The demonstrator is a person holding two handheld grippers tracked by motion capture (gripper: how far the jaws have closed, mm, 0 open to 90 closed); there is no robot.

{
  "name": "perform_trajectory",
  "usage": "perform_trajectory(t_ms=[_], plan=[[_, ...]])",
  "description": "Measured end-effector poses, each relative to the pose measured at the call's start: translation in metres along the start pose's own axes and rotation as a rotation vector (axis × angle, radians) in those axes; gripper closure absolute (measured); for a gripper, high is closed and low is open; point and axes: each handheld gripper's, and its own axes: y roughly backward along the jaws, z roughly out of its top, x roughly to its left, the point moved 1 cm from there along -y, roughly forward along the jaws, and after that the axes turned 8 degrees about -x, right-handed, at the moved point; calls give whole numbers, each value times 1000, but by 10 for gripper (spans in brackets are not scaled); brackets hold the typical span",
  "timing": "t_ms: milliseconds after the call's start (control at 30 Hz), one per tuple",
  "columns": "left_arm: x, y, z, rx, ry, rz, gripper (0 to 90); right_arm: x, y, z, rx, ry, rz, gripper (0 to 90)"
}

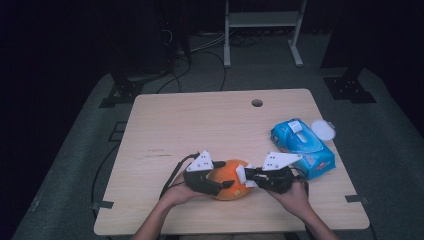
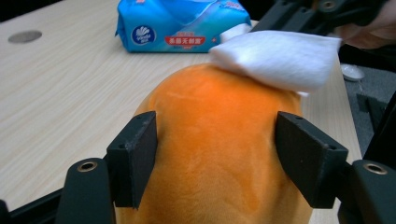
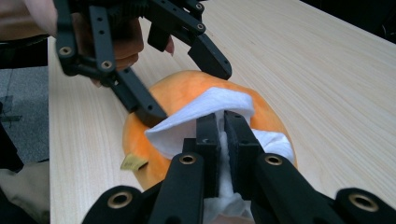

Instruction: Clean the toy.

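The orange plush toy (image 1: pixel 230 180) lay near the front edge of the table (image 1: pixel 200 125), squeezed between the jaws of the left gripper (image 1: pixel 216 176). The right gripper (image 3: pixel 223 133) was clenched on a white wipe (image 3: pixel 205 112), pressing it against the toy's top. The soft toy could probably squirm out of the left jaws if the wiping pushed sideways, and the thin wipe might slip or bunch. The blue wipe pack (image 1: pixel 302 147) sat just beside the right hand (image 1: pixel 295 196), where an elbow swing could knock it.
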Motion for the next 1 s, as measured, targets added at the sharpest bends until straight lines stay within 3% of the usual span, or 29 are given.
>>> perform_trajectory(t_ms=[200, 333, 500, 633, 733, 800, 900, 1000], plan=[[4, 2, -2, -10, 47, 9, 318, 12, 9, -4, 9, 25, 9, 841], [-2, -1, -2, -6, 15, -15, 326, 6, 9, -6, 12, 5, -1, 842], [-14, -6, 0, 24, -34, -68, 329, -13, 3, -7, 0, -57, -41, 842], [-16, -4, 4, 25, -38, -94, 289, -22, -2, -10, -3, -99, -33, 841], [-13, -3, 8, -19, -14, -69, 202, -18, -3, -9, -6, -80, -27, 841], [-11, -5, 7, -3, -14, -44, 199, -13, -3, -6, -16, -73, -5, 841], [-10, -7, 4, 3, 3, -48, 200, -5, -4, -2, -19, -44, 2, 841], [-10, -8, 3, 5, 4, -49, 201, -3, -5, -1, -32, -44, 15, 841]])
